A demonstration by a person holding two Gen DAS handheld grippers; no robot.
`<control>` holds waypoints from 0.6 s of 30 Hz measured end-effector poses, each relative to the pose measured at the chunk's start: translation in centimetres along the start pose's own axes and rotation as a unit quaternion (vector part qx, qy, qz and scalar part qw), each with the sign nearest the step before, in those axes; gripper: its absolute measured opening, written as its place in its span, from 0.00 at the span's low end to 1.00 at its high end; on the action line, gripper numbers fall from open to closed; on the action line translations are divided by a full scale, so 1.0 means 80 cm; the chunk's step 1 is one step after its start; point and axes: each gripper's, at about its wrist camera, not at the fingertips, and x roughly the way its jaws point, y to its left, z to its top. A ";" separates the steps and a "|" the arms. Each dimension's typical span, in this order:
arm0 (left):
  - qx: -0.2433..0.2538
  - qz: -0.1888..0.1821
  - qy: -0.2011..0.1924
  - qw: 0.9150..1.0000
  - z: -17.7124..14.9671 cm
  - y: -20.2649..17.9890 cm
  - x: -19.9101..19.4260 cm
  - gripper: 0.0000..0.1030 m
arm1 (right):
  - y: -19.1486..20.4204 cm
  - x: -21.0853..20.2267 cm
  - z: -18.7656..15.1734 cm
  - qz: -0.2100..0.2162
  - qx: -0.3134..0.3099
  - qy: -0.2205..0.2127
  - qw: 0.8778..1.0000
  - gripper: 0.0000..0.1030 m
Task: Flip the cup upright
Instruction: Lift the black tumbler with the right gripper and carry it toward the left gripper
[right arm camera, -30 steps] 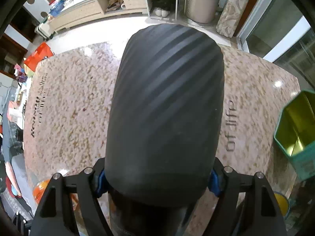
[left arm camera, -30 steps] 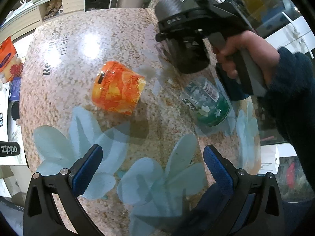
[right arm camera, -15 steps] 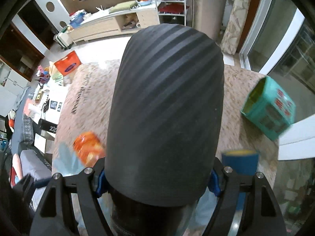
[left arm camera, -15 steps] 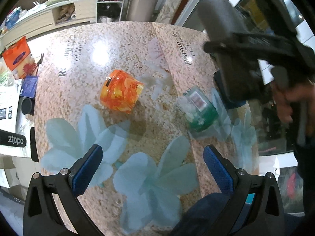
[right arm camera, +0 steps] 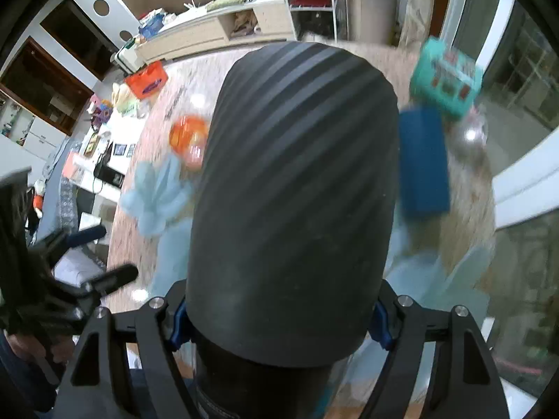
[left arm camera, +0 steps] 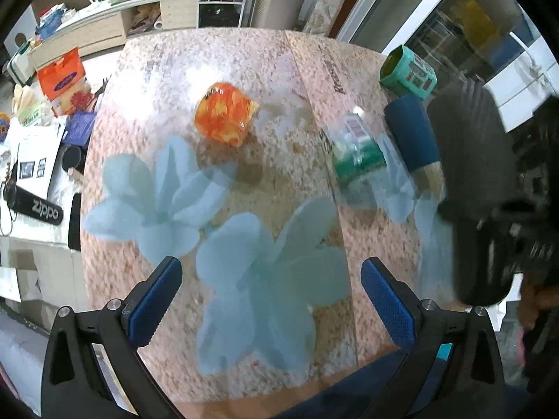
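Lifted nearer since before, right tongs (right arm camera: 279, 317) clamp the black cup (right arm camera: 290, 202); left tongs (left arm camera: 270, 300) gape empty.

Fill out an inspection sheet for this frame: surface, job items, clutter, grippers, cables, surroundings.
Surface: speckled table with pale blue flower prints.
Job's things: ribbed black cup, clamped in the right hand-held gripper, off the table.
Clutter: orange cup on its side; green-labelled bottle; dark blue cylinder; teal tin.
Grippers: left hand-held gripper open, empty, above the table.
Cables: nothing seen on the table.
Surroundings: shelving unit, glass doors, cluttered side table.
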 end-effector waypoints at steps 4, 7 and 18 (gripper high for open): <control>-0.003 0.001 0.012 1.000 -0.027 -0.007 0.003 1.00 | 0.009 0.007 -0.028 0.001 -0.010 0.020 1.000 0.73; -0.002 0.009 0.025 1.000 -0.047 -0.014 0.013 1.00 | 0.025 0.024 -0.035 0.011 -0.009 0.033 0.999 0.73; -0.009 0.021 0.052 0.998 -0.072 -0.008 0.044 1.00 | 0.055 0.097 -0.030 -0.005 -0.001 0.071 0.997 0.74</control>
